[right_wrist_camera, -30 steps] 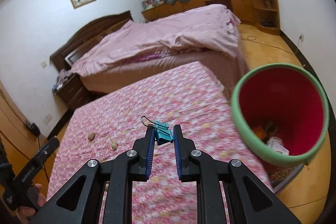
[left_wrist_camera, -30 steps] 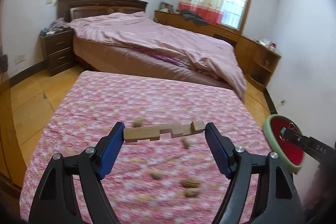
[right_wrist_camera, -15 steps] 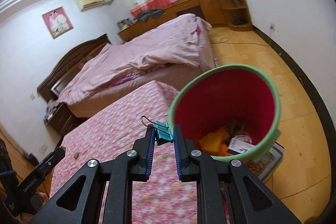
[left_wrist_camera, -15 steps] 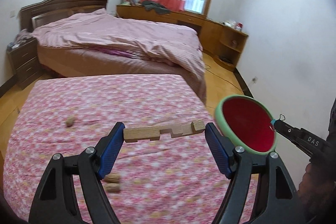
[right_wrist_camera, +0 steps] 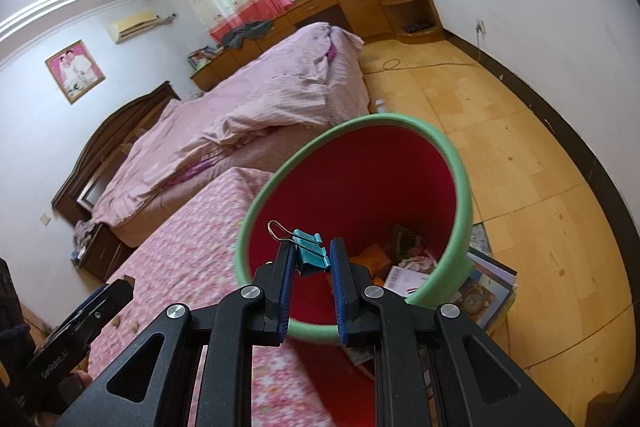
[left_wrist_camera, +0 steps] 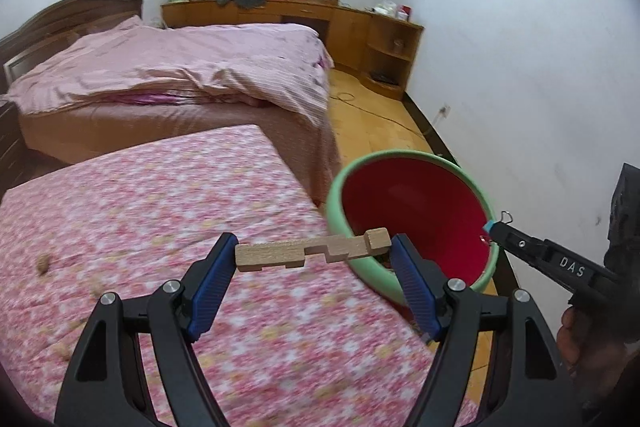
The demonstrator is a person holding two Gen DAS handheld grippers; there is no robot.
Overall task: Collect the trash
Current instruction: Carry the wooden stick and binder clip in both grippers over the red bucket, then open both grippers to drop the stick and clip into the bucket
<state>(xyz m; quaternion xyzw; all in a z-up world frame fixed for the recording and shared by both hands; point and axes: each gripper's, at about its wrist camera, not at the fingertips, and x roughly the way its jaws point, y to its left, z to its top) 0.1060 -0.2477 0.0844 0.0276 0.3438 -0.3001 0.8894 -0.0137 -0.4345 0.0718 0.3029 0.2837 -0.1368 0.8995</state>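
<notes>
Left gripper [left_wrist_camera: 313, 255] is clamping a notched wooden block [left_wrist_camera: 312, 250] endwise between its blue pads, the fingers spread wide to the block's full length. Right gripper [right_wrist_camera: 310, 265] is pinching a teal binder clip [right_wrist_camera: 307, 251], its fingers nearly closed and the clip's wire loop sticking up to the left.

Against the views half a second ago, both grippers are sitting closer to the red bin with green rim [right_wrist_camera: 456, 163]. In the left wrist view the bin [left_wrist_camera: 340, 187] is appearing larger and nearer, and the block's right end is now overlapping the near rim, where before it was showing over the floral bedspread [left_wrist_camera: 160, 195] alone. In the right wrist view the clip is now showing against the bin's open mouth rather than at its left rim. The grip on both items is unchanged.

The bin is standing on the wooden floor [right_wrist_camera: 520, 155] just beside the corner of the floral bedspread, resting on some books or magazines [right_wrist_camera: 486, 285]. Paper and orange scraps [right_wrist_camera: 394, 267] are lying at its bottom. Open floor is running beyond the bin toward the wall, with a cable [right_wrist_camera: 420, 65] lying across it. Several small brown nuts [left_wrist_camera: 42, 262] are lying on the bedspread to the left, well apart from the bin.
</notes>
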